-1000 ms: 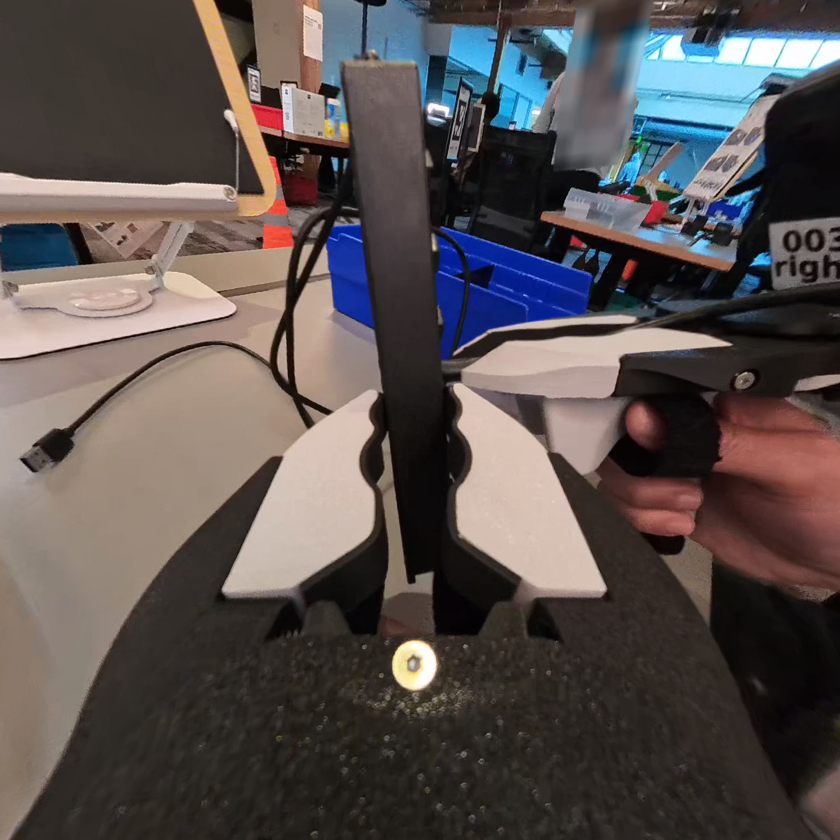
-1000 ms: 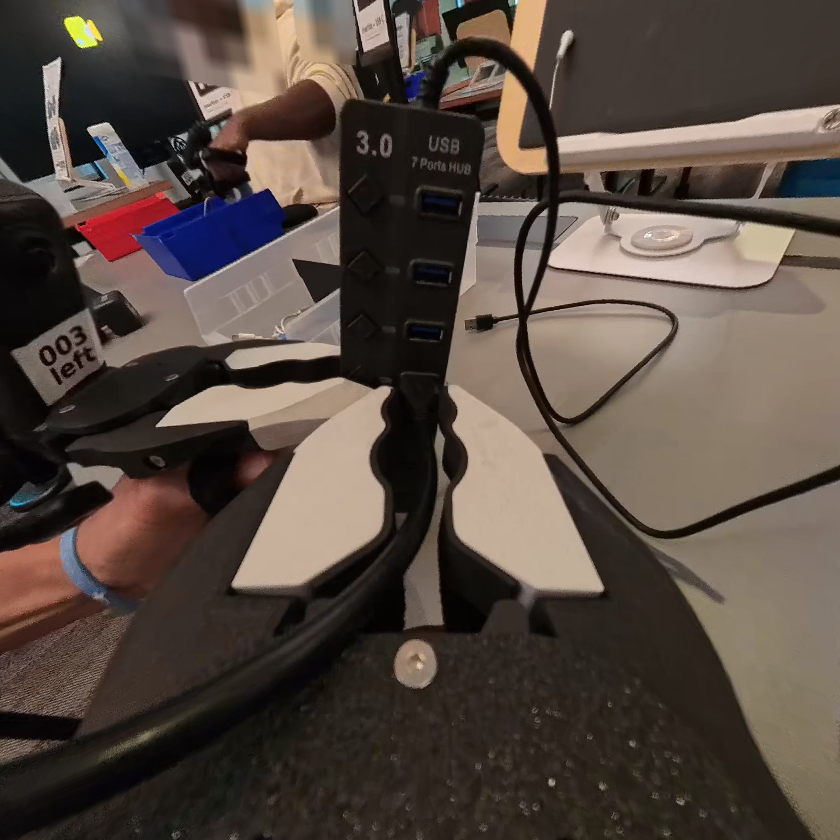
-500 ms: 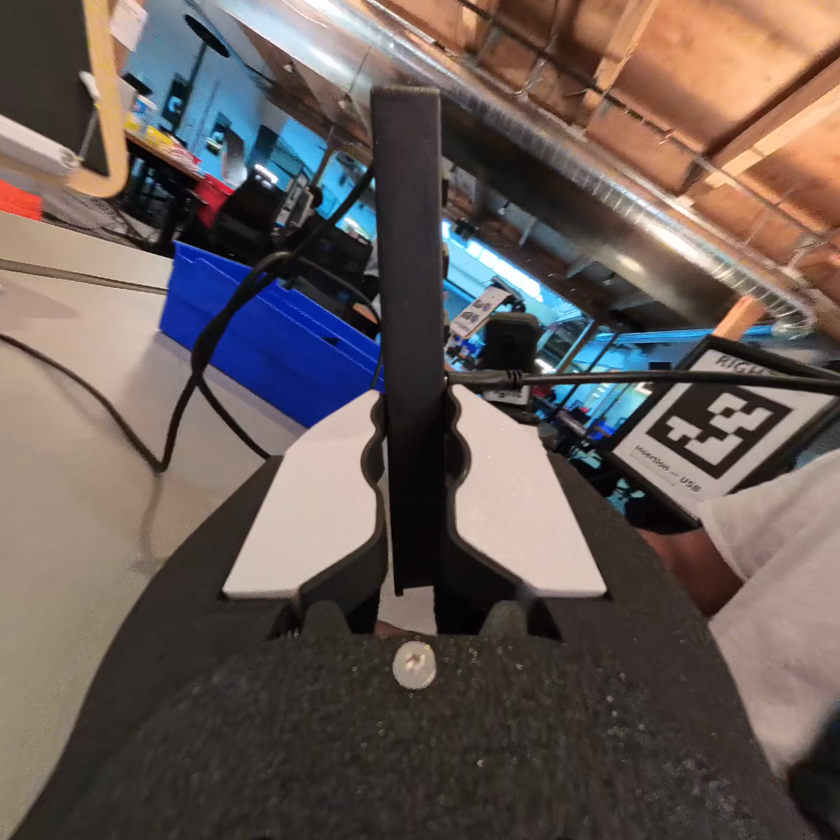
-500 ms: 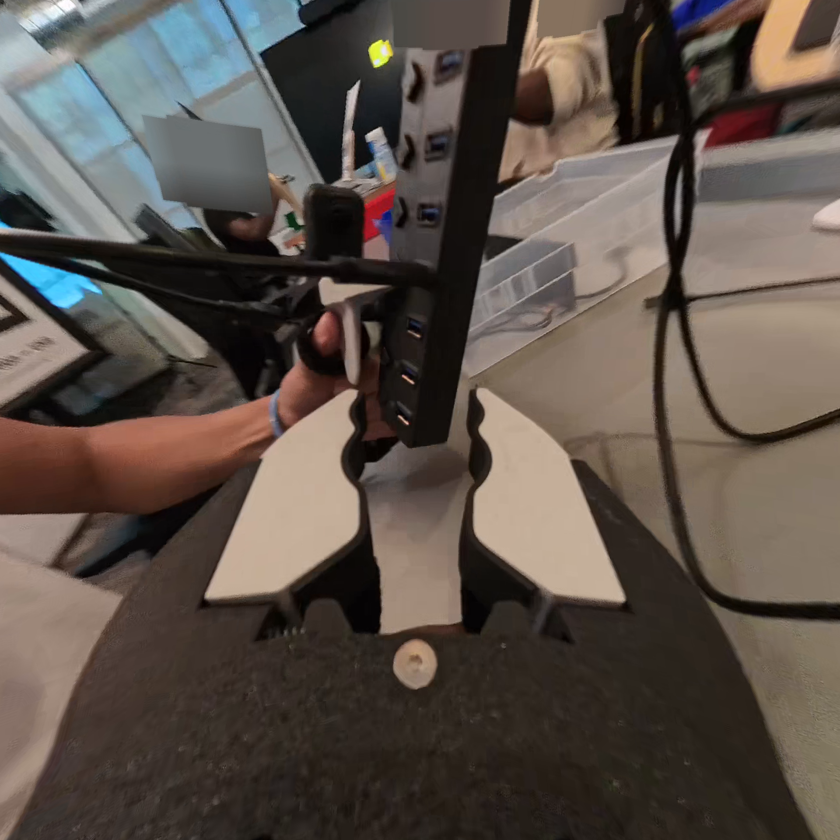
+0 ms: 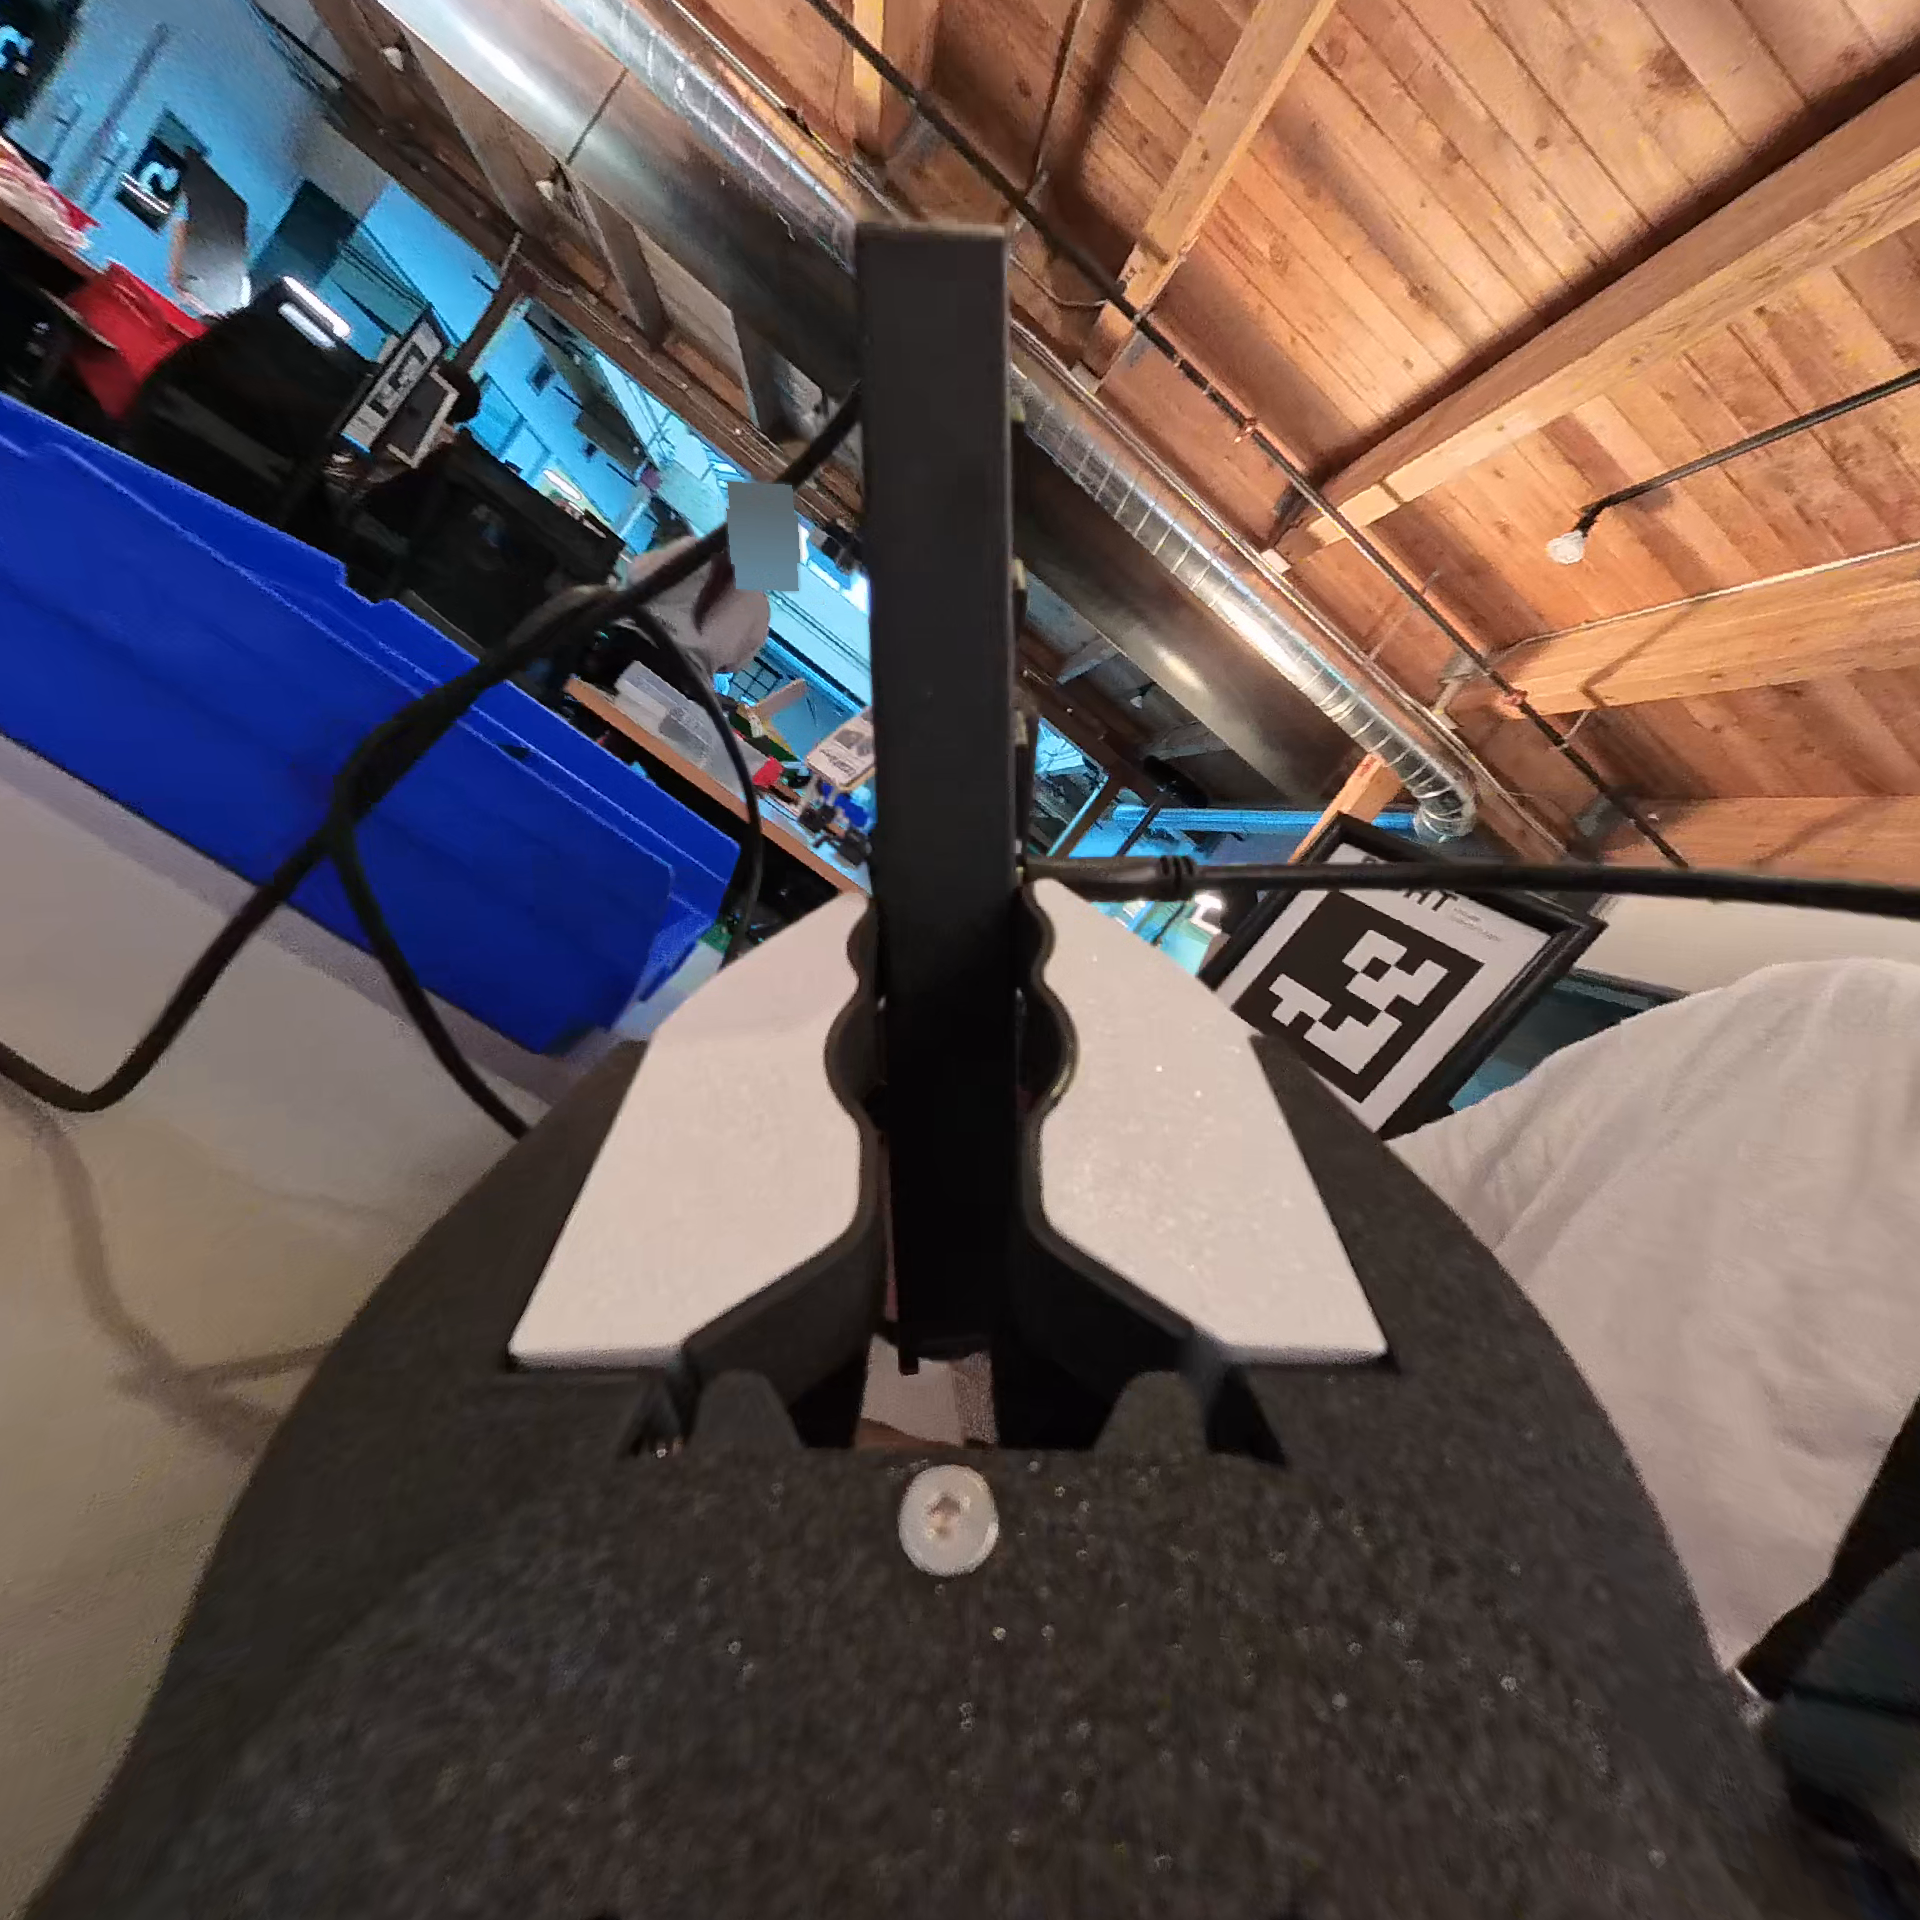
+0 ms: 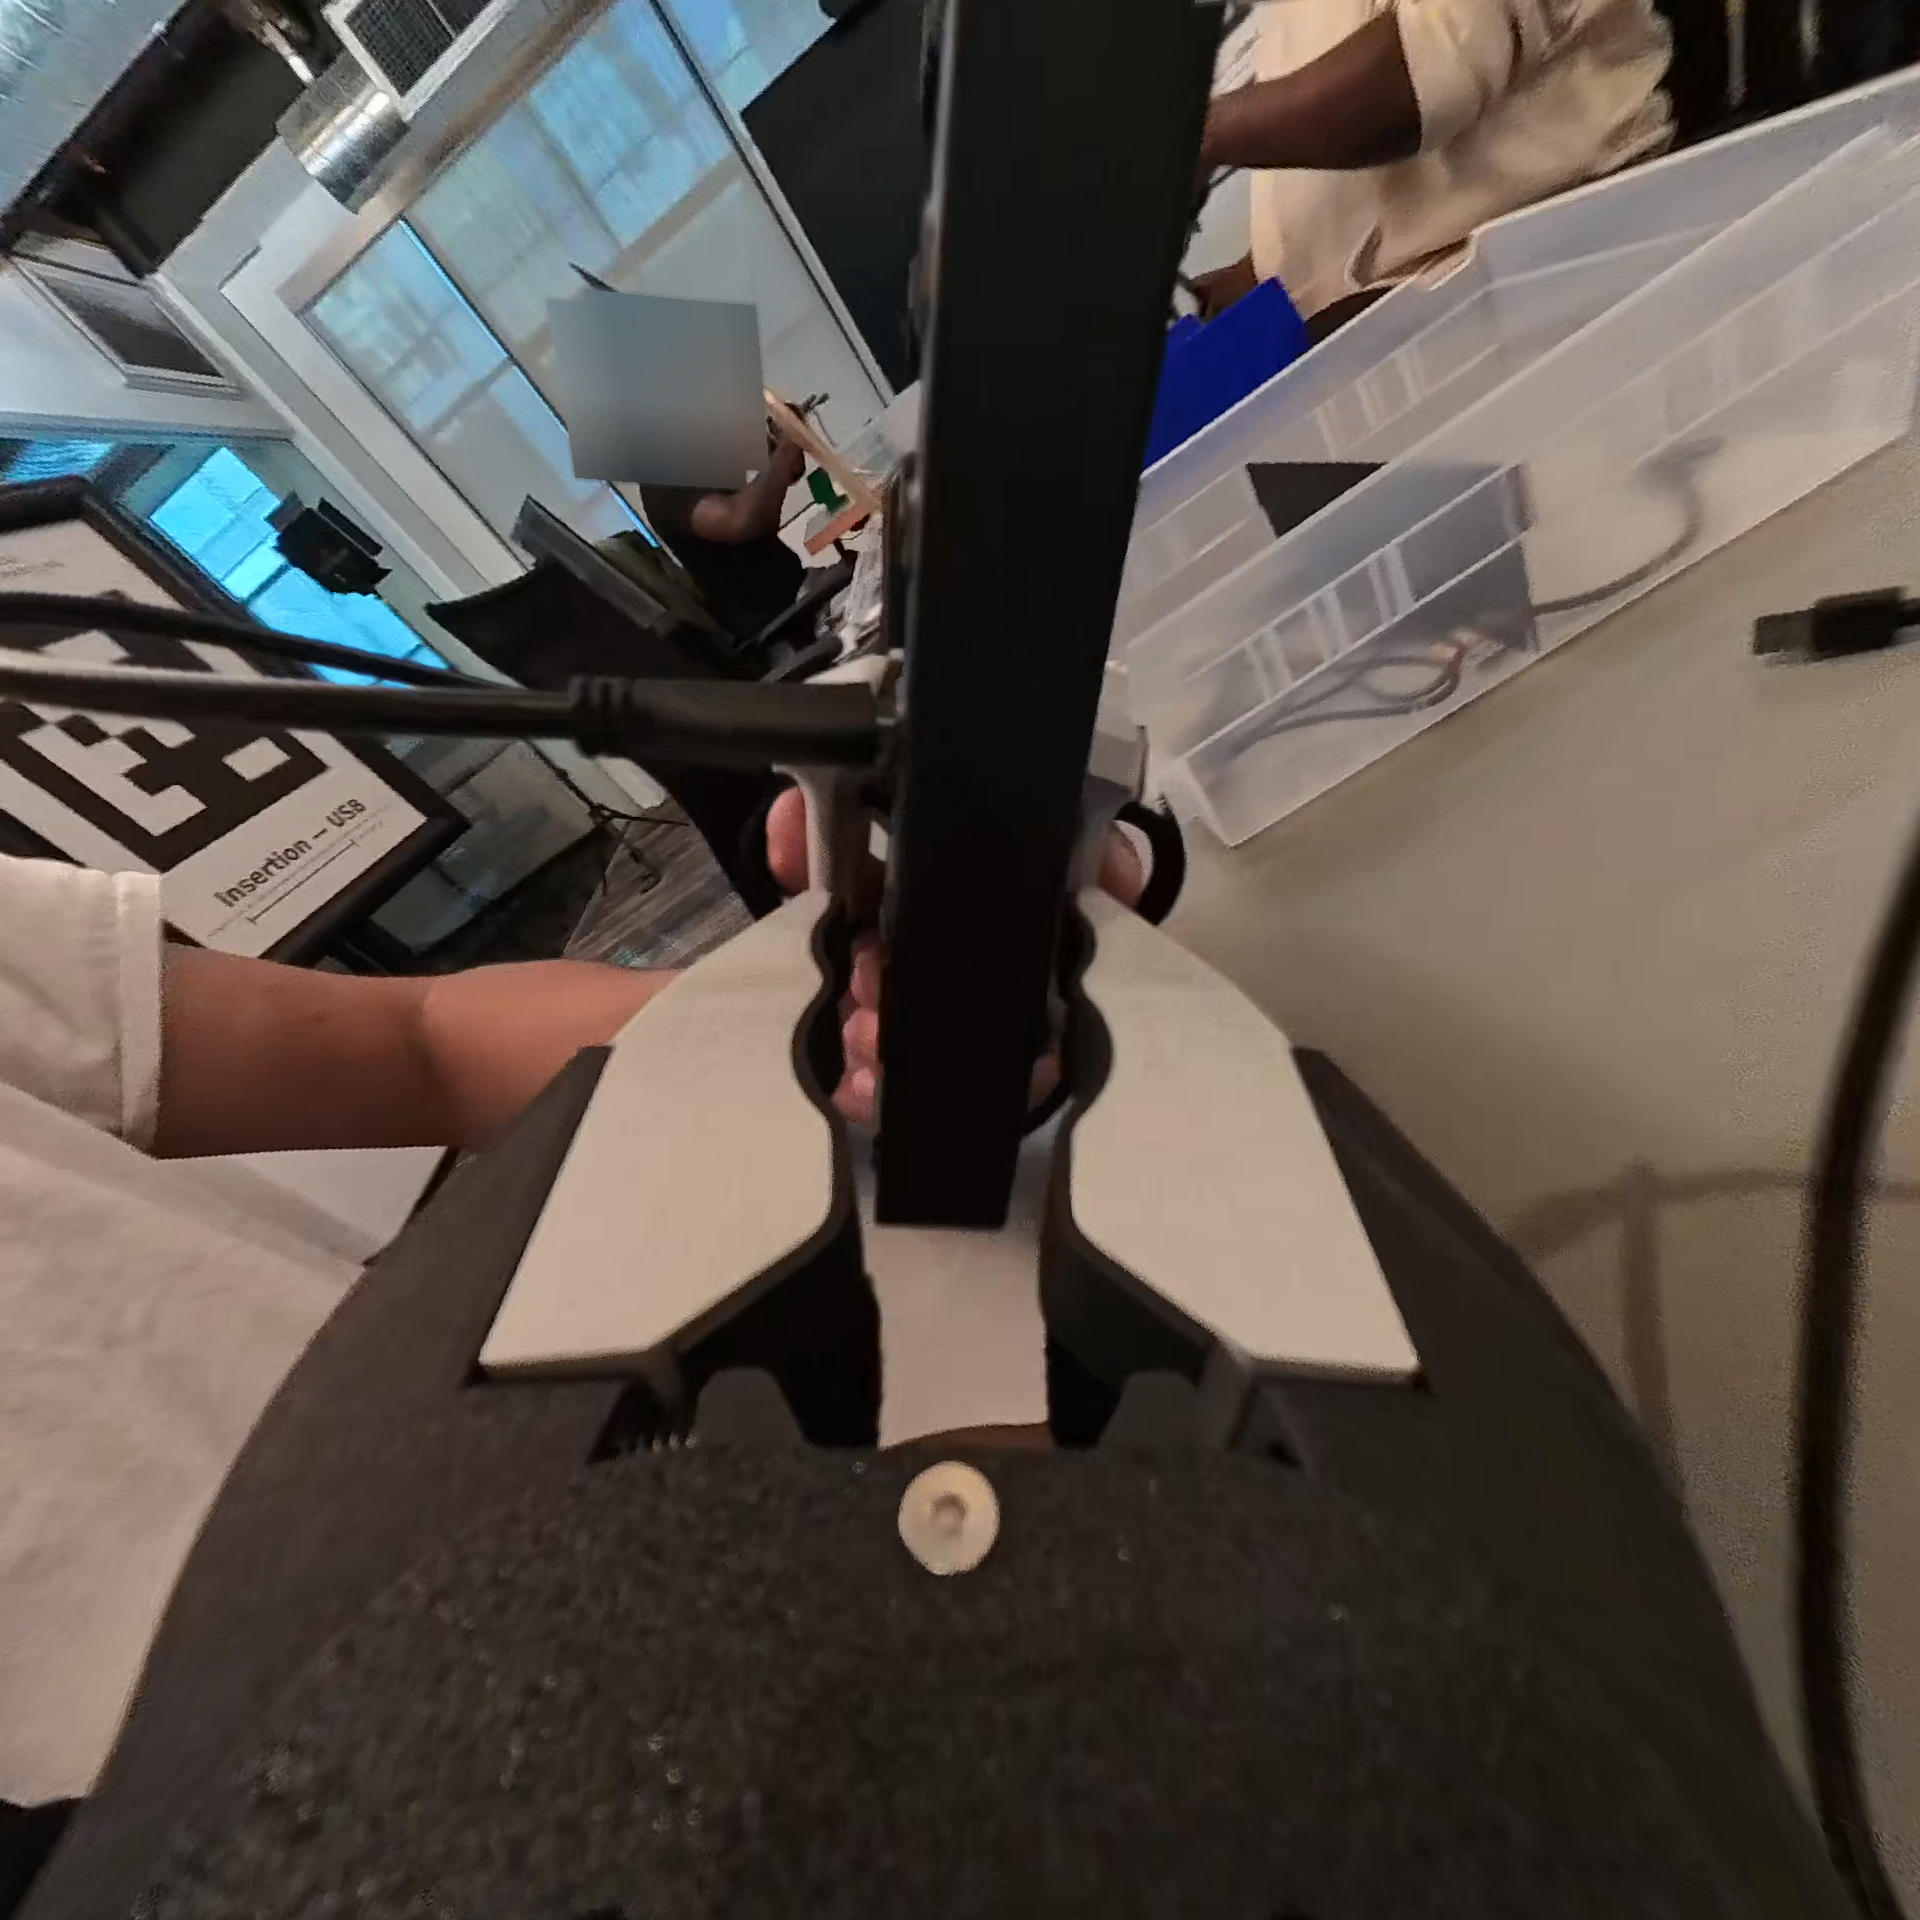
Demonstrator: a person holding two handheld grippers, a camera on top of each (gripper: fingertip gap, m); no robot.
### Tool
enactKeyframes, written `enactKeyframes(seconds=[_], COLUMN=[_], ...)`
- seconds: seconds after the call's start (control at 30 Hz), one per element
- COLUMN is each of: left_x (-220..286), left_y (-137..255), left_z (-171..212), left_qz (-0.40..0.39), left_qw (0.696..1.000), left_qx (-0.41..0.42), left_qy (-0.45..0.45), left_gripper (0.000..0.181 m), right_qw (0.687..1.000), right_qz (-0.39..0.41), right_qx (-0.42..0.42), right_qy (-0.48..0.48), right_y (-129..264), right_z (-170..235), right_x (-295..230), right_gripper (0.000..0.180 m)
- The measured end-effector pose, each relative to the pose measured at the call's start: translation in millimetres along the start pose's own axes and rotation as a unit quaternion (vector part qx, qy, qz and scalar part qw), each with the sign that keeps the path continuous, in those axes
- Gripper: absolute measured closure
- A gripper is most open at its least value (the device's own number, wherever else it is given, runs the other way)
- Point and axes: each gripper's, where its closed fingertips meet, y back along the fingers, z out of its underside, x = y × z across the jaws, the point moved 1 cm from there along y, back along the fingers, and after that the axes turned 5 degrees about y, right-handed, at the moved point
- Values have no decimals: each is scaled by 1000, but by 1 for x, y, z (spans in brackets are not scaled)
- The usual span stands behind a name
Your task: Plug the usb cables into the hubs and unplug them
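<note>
My left gripper is shut on a black USB hub, seen edge-on and pointing up toward the ceiling. A black USB cable plug sits in a port on the hub's right side, just above my fingertips. In the right wrist view the same hub runs up the middle, with the plug in its left face. My right gripper is open, its jaws on either side of the hub's near end with small gaps. The left gripper's fingers and the hand holding it show behind the hub.
A blue bin stands on the table to the left, with the hub's own black cable looping in front. A framed marker board stands at the right. A clear divided bin, a loose USB plug and a black cable loop lie on the table.
My right gripper let go of the plug, which stays in the hub, opened, and moved around the hub's end. My left gripper tilted the hub upward.
</note>
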Motion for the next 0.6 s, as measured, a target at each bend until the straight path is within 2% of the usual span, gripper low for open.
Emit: enactKeyframes(seconds=[0.03,0.2,0.4,0.47,0.6], left_x=[2,3,3,4,-3], left_y=[-2,4,3,2,2], left_z=[0,-10,-8,-10,-15], left_qz=[5,7,14,16,-20], left_qw=[1000,1000,1000,1000,999], left_qx=[-2,6,12,18,14], left_qy=[-2,-10,-8,-6,-26], left_gripper=[157,157,157,157,155], right_qw=[1000,999,998,999,1000], right_qz=[-10,-21,-33,-20,1], right_qx=[-5,-27,-7,-2,21], right_qy=[-5,-12,-43,-25,-20], right_y=[-3,-5,-12,-11,-4], right_z=[3,19,16,12,1], right_x=[-3,-6,-7,-6,2], right_gripper=[150,154,153,154,154])
